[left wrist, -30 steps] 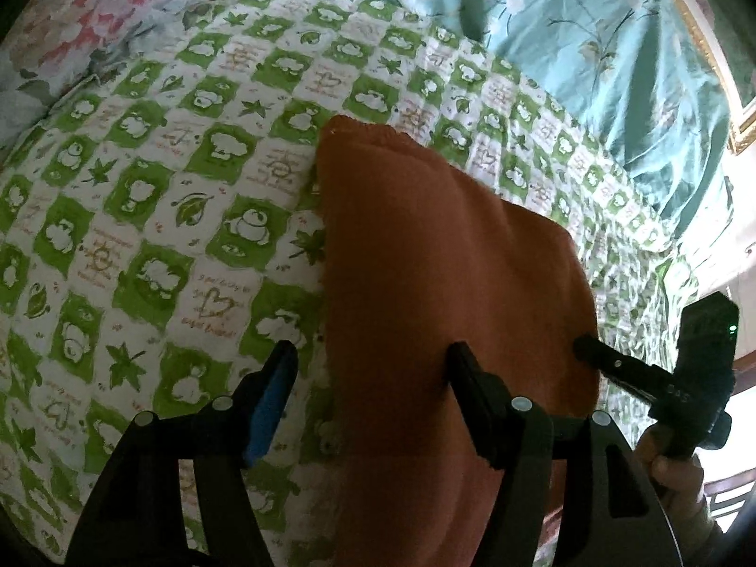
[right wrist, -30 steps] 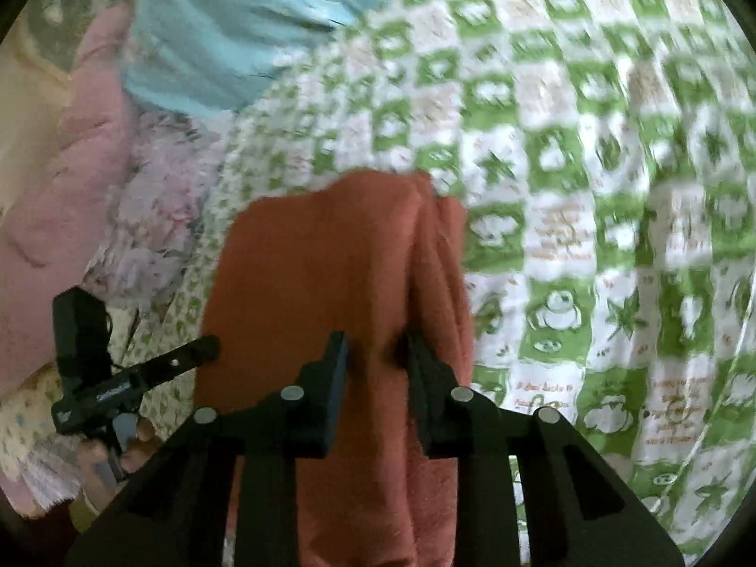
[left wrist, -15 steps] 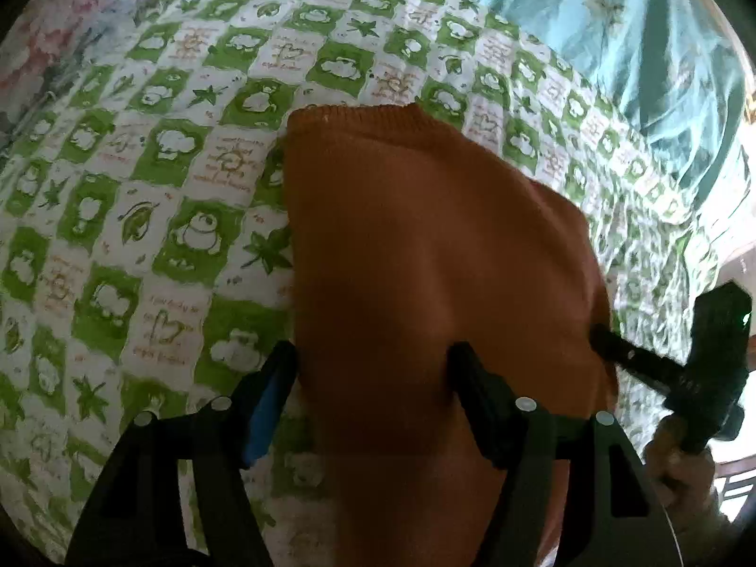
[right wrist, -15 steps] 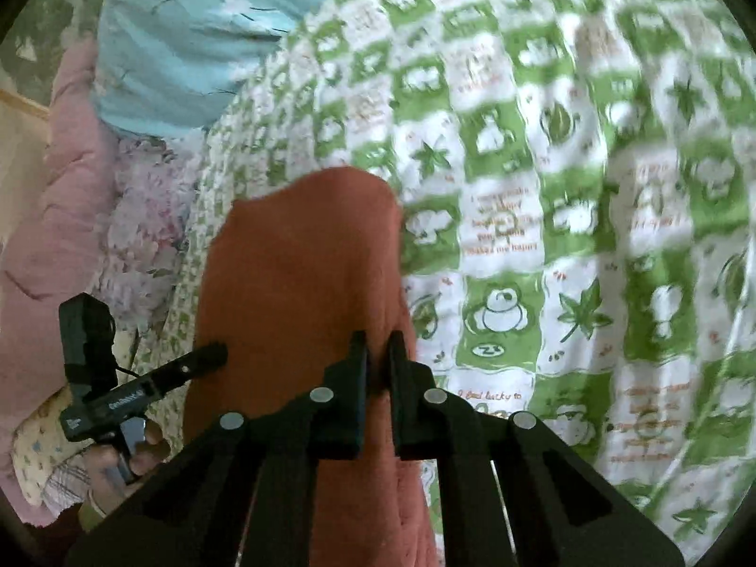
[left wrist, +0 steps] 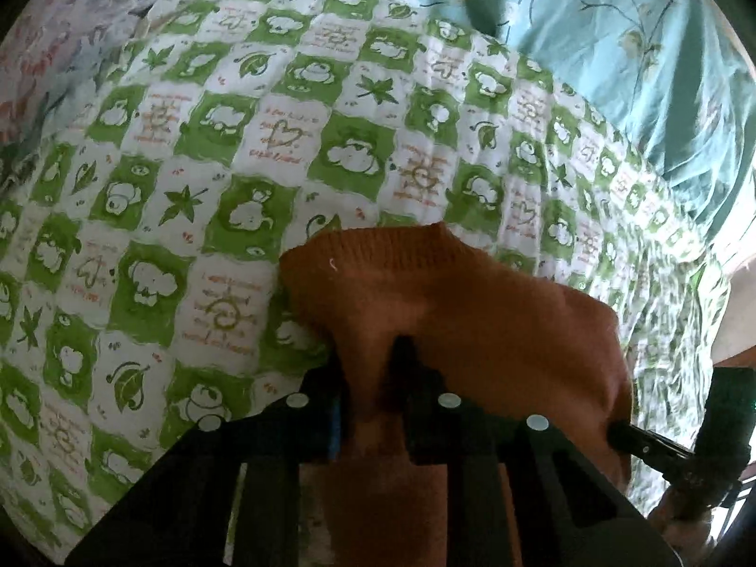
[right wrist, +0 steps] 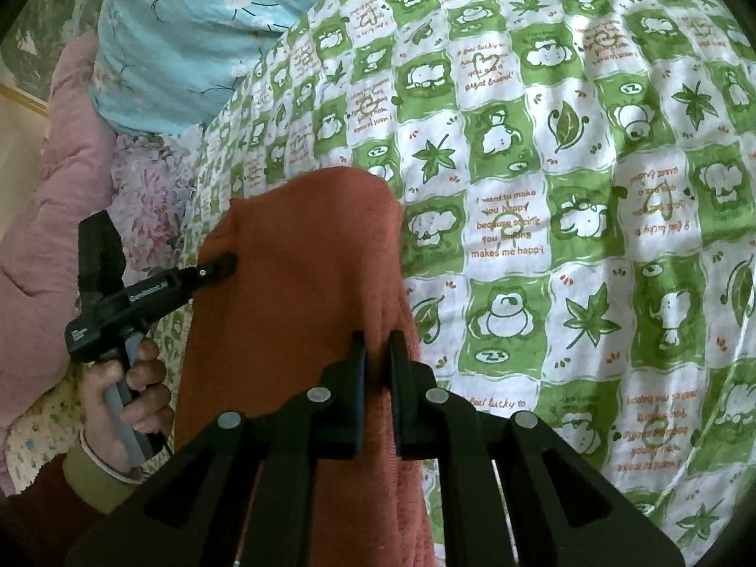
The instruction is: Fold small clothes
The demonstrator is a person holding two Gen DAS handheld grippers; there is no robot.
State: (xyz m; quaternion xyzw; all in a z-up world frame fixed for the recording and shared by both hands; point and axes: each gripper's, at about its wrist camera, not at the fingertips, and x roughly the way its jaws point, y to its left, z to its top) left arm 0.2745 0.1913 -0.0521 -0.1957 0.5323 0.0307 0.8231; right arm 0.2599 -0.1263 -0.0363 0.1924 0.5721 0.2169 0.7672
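An orange knit garment lies folded on a green-and-white checked quilt. In the left wrist view my left gripper is closing its jaws on the garment's near left edge, and the cloth bunches between the pads. The right wrist view shows the same garment as a long strip. My right gripper is shut on its right-hand fold. The left gripper also shows there at the strip's left side, held by a hand. The right gripper shows at the lower right of the left wrist view.
The quilt spreads wide around the garment. A teal flowered sheet lies beyond it. Pink floral bedding and a pink padded cover pile up at the left of the right wrist view.
The left gripper's wide jaws have come together on the garment's edge, and it has moved along the quilt. The right gripper's jaws narrowed onto the fold and have stayed there.
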